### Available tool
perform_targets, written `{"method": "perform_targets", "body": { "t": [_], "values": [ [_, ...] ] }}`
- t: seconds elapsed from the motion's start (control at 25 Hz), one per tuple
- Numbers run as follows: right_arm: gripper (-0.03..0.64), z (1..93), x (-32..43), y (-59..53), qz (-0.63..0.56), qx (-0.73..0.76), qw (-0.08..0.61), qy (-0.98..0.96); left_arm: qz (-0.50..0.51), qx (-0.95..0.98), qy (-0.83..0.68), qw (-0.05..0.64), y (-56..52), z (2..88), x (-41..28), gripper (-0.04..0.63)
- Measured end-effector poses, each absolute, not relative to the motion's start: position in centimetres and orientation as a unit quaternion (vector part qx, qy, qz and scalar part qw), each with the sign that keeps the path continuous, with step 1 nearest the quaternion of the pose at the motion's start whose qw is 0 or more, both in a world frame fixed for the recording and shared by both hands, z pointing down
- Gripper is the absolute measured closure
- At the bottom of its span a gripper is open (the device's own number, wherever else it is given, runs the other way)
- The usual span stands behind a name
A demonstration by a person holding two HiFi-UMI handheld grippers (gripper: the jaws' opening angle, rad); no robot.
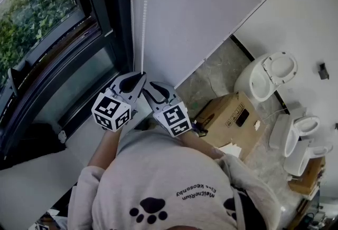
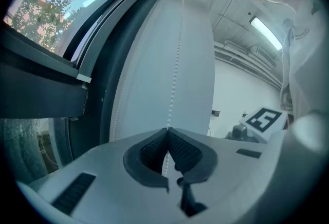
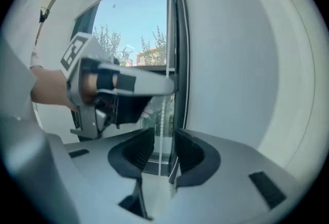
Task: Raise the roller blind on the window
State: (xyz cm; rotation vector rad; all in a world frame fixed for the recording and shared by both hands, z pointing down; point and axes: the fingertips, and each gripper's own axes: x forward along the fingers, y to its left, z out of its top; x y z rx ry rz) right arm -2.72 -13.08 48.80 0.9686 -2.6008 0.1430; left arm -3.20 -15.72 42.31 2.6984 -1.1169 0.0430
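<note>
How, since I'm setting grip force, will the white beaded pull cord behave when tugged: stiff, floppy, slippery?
Probably floppy and light: the white beaded pull cord is thin and hangs straight. Its beads should resist slipping in the left gripper, shut on it.

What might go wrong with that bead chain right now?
Only the left gripper clamps the chain; the right gripper has its jaws apart around it. If the left lets go first, the chain may run back. The grippers also sit close together and might bump.
</note>
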Motion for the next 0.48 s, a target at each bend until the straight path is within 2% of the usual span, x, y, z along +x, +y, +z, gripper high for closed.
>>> {"method": "perform_targets", "body": {
  "t": [0.48],
  "values": [
    [0.511,29.9,-3.3,-14.5,-0.006,0.359,0.035,-0.933,0.010,0.920,-0.377,0.109,-16.0,42.3,-3.3,0.586]
  ]
}}
